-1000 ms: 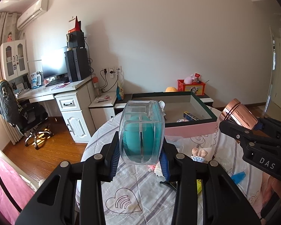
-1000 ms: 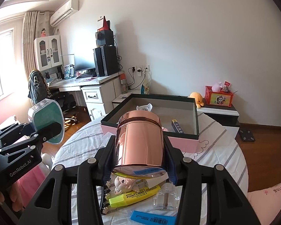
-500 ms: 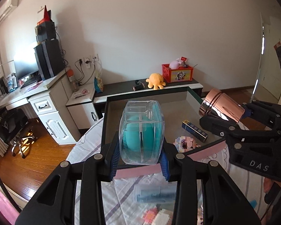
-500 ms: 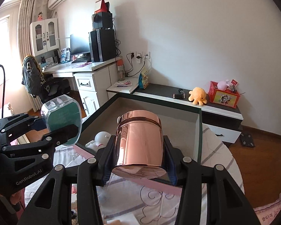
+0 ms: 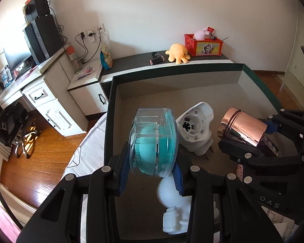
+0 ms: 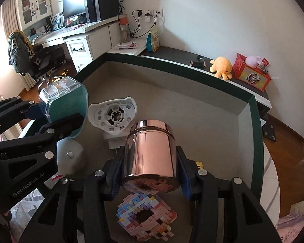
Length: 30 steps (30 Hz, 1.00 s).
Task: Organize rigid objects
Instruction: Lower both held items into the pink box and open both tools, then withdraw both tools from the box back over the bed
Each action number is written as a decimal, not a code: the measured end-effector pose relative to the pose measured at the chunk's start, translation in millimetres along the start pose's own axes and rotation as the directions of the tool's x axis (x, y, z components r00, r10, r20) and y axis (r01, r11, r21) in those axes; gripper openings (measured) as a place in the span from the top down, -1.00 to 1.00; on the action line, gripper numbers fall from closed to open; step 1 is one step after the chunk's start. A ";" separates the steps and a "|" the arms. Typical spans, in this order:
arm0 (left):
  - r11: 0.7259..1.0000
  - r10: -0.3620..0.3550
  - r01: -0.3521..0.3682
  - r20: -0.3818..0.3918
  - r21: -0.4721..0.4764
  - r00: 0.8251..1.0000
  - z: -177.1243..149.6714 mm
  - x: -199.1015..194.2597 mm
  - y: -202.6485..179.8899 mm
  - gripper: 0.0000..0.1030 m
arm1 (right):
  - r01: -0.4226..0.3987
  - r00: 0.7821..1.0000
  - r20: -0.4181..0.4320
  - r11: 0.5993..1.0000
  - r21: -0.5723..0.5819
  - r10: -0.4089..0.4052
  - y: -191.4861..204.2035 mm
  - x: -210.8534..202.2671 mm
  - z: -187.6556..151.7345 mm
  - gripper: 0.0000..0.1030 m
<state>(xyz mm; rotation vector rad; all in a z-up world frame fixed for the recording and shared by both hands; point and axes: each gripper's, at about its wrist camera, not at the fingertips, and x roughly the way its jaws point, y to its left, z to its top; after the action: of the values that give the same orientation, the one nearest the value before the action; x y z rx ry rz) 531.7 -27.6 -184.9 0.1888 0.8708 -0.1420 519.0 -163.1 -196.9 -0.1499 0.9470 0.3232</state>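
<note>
The left hand-held gripper (image 5: 152,178) clamps a clear teal case (image 5: 154,143) upright over the green-rimmed box (image 5: 109,121). The right hand-held gripper (image 6: 151,174) grips a copper canister (image 6: 150,151), axis pointing forward-down. Only the right view shows the pixel-block figure (image 6: 146,216); only the left shows the white toy robot (image 5: 172,208).

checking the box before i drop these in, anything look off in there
The white fan housing lies tipped over in the box, its open ribbed inside facing up, as if a cover were missing. The block figure lies flat; nothing spilled.
</note>
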 end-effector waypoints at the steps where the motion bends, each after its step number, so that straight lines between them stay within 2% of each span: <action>1: 1.000 0.004 -0.004 -0.010 -0.006 1.000 -1.0 3.3 1.4 0.27 | -0.002 1.000 -0.010 1.000 0.008 0.002 -0.8 1.7 -0.8 0.06; 4: 0.999 0.011 -0.011 -0.001 -0.032 1.000 -4.4 0.9 3.8 0.16 | -0.022 1.000 0.006 0.999 0.037 0.022 -6.5 -0.4 -2.3 0.04; 6: 0.999 0.005 -0.004 0.030 -0.039 1.000 -6.6 -10.9 6.3 -0.21 | -0.018 0.999 0.035 0.998 0.052 0.016 -8.0 -9.8 -3.5 -0.10; 8: 0.999 0.014 -0.011 0.074 -0.046 0.997 -10.0 -29.7 8.8 -0.39 | -0.019 0.997 0.073 0.998 0.062 0.014 -6.6 -26.6 -7.0 -0.30; 9: 0.998 0.034 -0.029 0.098 -0.054 0.995 -13.1 -40.2 9.7 -0.54 | -0.012 0.996 0.092 0.997 0.071 0.005 -6.3 -37.0 -9.3 -0.35; 11: 0.995 0.070 -0.058 0.147 -0.079 0.987 -21.1 -65.2 11.3 -0.78 | -0.003 0.989 0.150 0.997 0.082 -0.010 -2.7 -63.5 -17.5 -0.63; 12: 0.994 0.068 -0.052 0.173 -0.096 0.983 -27.5 -80.4 13.2 -0.90 | -0.004 0.983 0.181 0.996 0.091 -0.012 -0.8 -78.8 -23.2 -0.63; 15: 0.991 0.053 -0.020 0.250 -0.129 0.967 -48.0 -124.5 15.3 -0.97 | -0.025 0.965 0.263 0.993 0.118 -0.007 6.2 -121.6 -44.9 -0.71; 18: 0.990 0.072 -0.032 0.302 -0.135 0.951 -73.1 -167.3 10.2 -1.00 | -0.038 0.943 0.332 0.991 0.127 -0.007 17.3 -160.2 -70.3 -0.83; 20: 0.989 0.085 -0.038 0.336 -0.144 0.938 -91.5 -193.9 3.9 -1.00 | -0.051 0.924 0.382 0.990 0.134 -0.005 26.5 -184.7 -88.1 -1.00; 23: 0.988 0.112 -0.057 0.399 -0.147 0.910 -119.4 -235.1 -3.5 -1.00 | -0.037 0.894 0.448 0.990 0.137 -0.028 42.1 -218.4 -117.2 -1.00; 27: 0.982 0.136 -0.062 0.449 -0.176 0.883 -156.3 -283.1 -13.0 -1.00 | -0.020 0.867 0.494 0.987 0.158 -0.061 61.7 -257.6 -156.3 -1.00; 30: 0.980 0.153 -0.073 0.474 -0.184 0.867 -181.3 -309.7 -21.6 -1.00 | 0.024 0.842 0.529 0.986 0.168 -0.111 75.9 -285.6 -181.1 -1.00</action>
<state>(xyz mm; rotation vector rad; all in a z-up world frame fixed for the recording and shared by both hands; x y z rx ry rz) 195.2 6.1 -62.8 0.0470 0.3610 -0.0049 199.4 -198.5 -67.5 0.0530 0.4016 0.2060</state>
